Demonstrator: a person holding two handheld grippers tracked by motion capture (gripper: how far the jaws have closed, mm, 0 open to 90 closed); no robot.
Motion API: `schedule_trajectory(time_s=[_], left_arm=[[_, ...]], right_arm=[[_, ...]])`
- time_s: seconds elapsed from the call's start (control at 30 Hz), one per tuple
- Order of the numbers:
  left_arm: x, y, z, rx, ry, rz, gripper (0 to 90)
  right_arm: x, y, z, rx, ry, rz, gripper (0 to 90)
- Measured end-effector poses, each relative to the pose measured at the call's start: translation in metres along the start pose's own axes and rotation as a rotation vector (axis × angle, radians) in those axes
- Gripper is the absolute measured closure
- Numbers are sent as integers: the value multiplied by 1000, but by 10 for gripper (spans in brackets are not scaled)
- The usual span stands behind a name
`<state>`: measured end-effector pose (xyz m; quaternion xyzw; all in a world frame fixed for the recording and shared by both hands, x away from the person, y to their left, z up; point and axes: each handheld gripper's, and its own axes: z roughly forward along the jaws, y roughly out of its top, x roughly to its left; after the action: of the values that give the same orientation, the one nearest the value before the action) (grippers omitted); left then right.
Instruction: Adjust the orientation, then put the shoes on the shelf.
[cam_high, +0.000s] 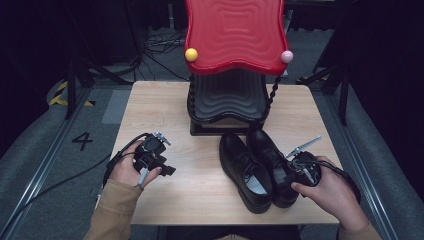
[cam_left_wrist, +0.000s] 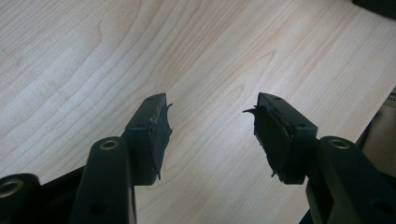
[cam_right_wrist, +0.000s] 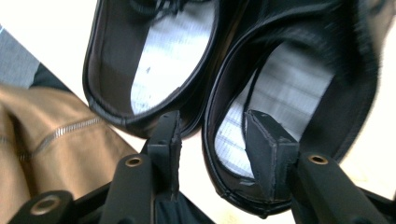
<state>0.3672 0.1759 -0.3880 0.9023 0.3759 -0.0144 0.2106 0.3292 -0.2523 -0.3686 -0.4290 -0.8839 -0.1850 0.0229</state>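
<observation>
We see two shoes (cam_high: 257, 167) side by side on the desk (cam_high: 200, 190) near its right front corner, seemingly touching, before the rack (cam_high: 227, 100) at the back edge.

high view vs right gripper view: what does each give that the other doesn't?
High view alone: the red-topped rack at the table's far edge, and the left tool open over bare wood.

Right gripper view alone: the right tool straddles the heel wall of the right-hand shoe, one jaw inside on the insole, one outside, pads not pressing.

Both: the pair of black shoes side by side, including the left-hand shoe, and a tan sleeve.
</observation>
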Motion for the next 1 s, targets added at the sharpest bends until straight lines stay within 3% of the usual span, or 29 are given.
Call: schedule_trajectory(time_s=[0.13,0.23,0.47,0.73,0.83,1.0], left_arm=[[0,0,1,2,3,2,455],[-1,-1,0,1,7,4,455],[-1,-4,0,1,12,-4,454],[0,-12,-3,-4,22,-21,452],[0,-15,-3,-1,24,-24,451],[1,-19,-5,-7,27,-43,450]], right_arm=[[4,4,1,-87,-7,65,492],[5,9,9,-92,-25,104,486],[6,18,33,-63,-47,129,478],[6,32,64,0,-90,147,542],[7,35,67,3,-142,142,608],[6,37,68,8,-139,145,634]])
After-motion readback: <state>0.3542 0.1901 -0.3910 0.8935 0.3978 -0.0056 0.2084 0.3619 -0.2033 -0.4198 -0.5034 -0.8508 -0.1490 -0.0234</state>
